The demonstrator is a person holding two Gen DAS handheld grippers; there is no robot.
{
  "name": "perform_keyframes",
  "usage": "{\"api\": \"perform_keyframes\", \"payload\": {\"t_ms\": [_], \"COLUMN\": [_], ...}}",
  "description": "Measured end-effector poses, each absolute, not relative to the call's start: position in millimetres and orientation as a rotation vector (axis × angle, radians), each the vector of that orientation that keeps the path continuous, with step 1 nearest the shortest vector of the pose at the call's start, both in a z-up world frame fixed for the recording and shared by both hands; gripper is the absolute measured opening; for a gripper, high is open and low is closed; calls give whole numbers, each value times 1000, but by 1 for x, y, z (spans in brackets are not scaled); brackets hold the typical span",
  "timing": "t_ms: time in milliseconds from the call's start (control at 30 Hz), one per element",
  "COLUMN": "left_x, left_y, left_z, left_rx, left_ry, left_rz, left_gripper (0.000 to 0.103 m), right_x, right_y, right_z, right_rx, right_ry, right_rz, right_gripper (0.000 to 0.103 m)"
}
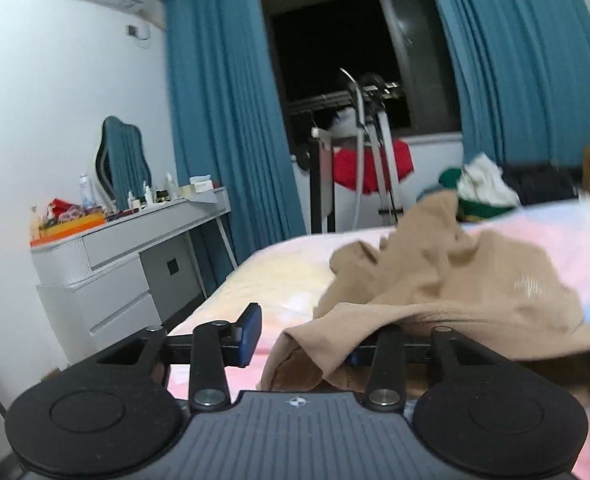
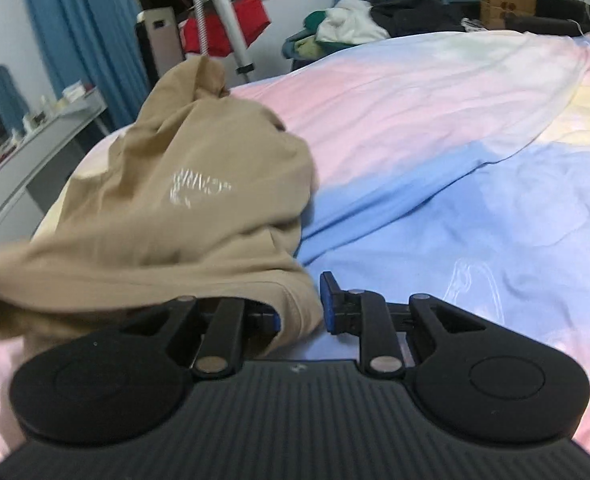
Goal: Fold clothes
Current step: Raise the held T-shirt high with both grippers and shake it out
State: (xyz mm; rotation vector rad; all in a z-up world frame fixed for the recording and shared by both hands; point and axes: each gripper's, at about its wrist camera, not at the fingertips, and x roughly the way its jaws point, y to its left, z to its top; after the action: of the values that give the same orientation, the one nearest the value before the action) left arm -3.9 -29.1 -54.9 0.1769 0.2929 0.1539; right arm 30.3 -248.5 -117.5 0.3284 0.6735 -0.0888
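A tan garment (image 1: pixel 435 280) with a small white print lies bunched on the pastel bed sheet (image 1: pixel 279 272). My left gripper (image 1: pixel 299 340) stands open; its left pad (image 1: pixel 251 332) is bare, and a fold of the tan cloth drapes over the right finger and hides its pad. In the right wrist view the tan garment (image 2: pixel 175 208) fills the left side. My right gripper (image 2: pixel 301 312) is open; the cloth's hem lies between the jaws and covers the left finger, while the right pad (image 2: pixel 329 304) shows beside it.
A grey dressing table (image 1: pixel 135 248) with a mirror and bottles stands left of the bed. Blue curtains (image 1: pixel 223 100) frame a dark window. A clothes rack with a red item (image 1: pixel 371 168) and a pile of clothes (image 2: pixel 351 24) lie beyond the bed. A cardboard box (image 2: pixel 507 0) sits far right.
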Motion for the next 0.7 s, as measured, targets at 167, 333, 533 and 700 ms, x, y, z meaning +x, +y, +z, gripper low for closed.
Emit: {"api": "perform_keyframes", "payload": {"t_ms": [167,333,533,700], "left_x": [-3,-1,-27,-51], "left_y": [-18,-15,-7,8], "left_z": [-40,-34,4,87], "left_rx": [79,37,-66,-126], "left_ry": [312,277,138,-28], "left_rz": [136,121,85,64], "left_gripper": [32,17,10,10], "right_x": [22,16,-15,-28], "right_y": [-245,-242,-227,-225], "right_z": [-119,-93,-18,70], "right_rx": [337,343,234,195], "right_ry": [672,504,178,0], "right_rz": [-69,-61,-81,-49], "right_gripper": [22,12,10,9]}}
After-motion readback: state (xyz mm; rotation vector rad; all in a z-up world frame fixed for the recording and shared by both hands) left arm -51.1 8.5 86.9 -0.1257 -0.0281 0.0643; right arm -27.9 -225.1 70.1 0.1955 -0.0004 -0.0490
